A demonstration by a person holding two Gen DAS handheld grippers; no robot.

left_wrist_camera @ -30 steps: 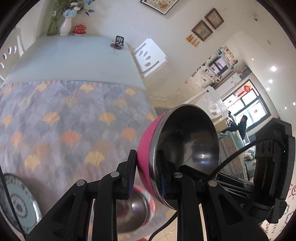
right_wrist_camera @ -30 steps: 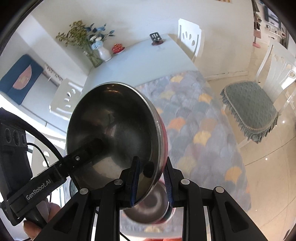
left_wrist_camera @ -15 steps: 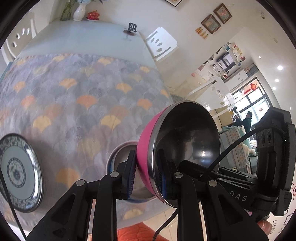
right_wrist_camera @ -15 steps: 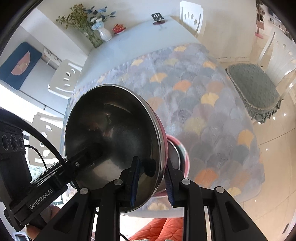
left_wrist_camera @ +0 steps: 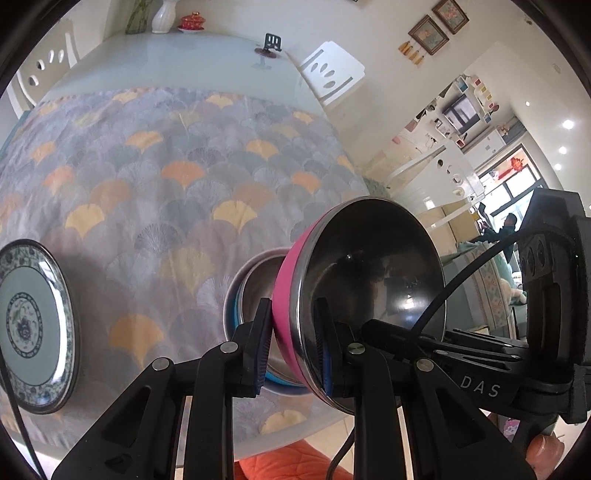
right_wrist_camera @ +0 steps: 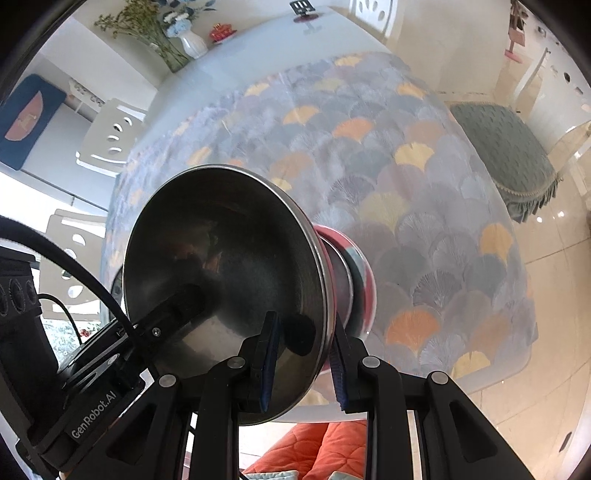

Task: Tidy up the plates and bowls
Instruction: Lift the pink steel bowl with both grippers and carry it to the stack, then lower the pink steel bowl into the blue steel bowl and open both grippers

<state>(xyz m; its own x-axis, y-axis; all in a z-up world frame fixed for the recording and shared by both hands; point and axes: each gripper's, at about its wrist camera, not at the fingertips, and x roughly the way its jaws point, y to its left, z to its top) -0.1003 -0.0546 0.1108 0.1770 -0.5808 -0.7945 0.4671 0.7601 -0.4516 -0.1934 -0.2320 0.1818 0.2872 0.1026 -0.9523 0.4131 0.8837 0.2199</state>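
Both grippers hold one pink steel bowl [left_wrist_camera: 369, 288] by opposite sides of its rim, above the table's near edge. My left gripper [left_wrist_camera: 293, 343] is shut on the rim; the right gripper's body shows at the right in that view. My right gripper [right_wrist_camera: 304, 354] is shut on the same bowl [right_wrist_camera: 221, 280]. Below it, a second steel bowl with a blue outside [left_wrist_camera: 251, 291] sits on the patterned cloth; in the right wrist view its rim [right_wrist_camera: 364, 273] looks reddish and blurred. A blue-and-white patterned plate [left_wrist_camera: 33, 325] lies on the cloth at the left.
The table [left_wrist_camera: 166, 62] carries a fan-patterned cloth [left_wrist_camera: 177, 173], with a white vase [left_wrist_camera: 162, 18], a red lidded dish [left_wrist_camera: 190, 22] and a small black stand [left_wrist_camera: 271, 44] at the far end. White chairs [left_wrist_camera: 328, 74] stand around; a cushioned chair [right_wrist_camera: 506, 147] stands at the right.
Both grippers have carried the pink bowl back and higher over the table's near edge. The lower bowl and the plate have come into fuller view.
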